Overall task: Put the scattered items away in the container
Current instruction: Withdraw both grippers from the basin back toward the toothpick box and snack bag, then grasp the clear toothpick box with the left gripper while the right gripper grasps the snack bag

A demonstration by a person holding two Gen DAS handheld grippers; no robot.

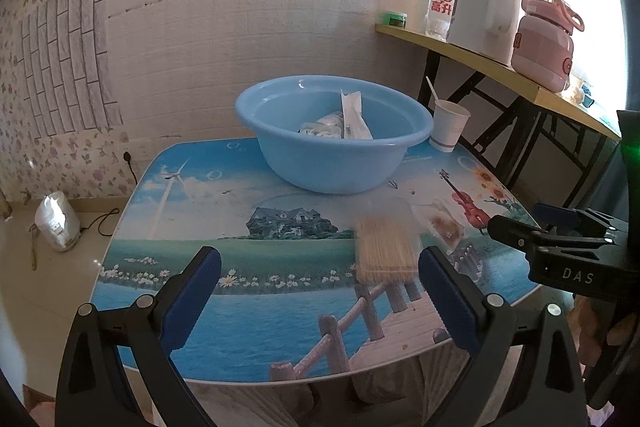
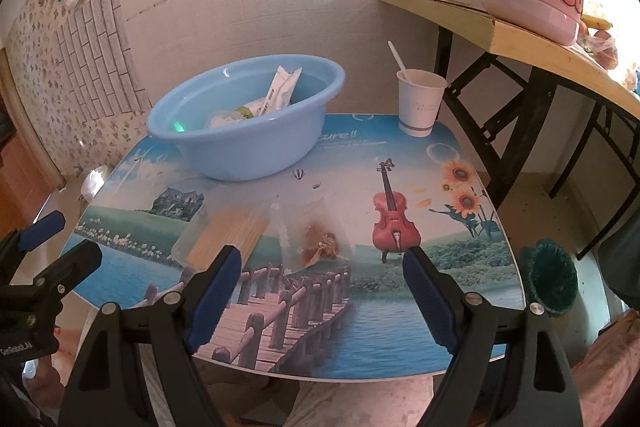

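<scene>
- While both jaws gape empty, the left gripper [image 1: 320, 291] and right gripper [image 2: 322, 291] hang over the table's [image 2: 400, 327] near edge.
- Toothpick pack [image 2: 228, 231] and clear sachet [image 2: 316, 235] lie mid-table; basin [image 2: 240, 147] sits at the far-left corner.
- Judged next: pinching one packet.

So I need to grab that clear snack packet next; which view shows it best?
The right wrist view: the clear snack packet lies whole and central on the table. The left wrist view shows it smaller, blurred, off toward the right gripper.
</scene>
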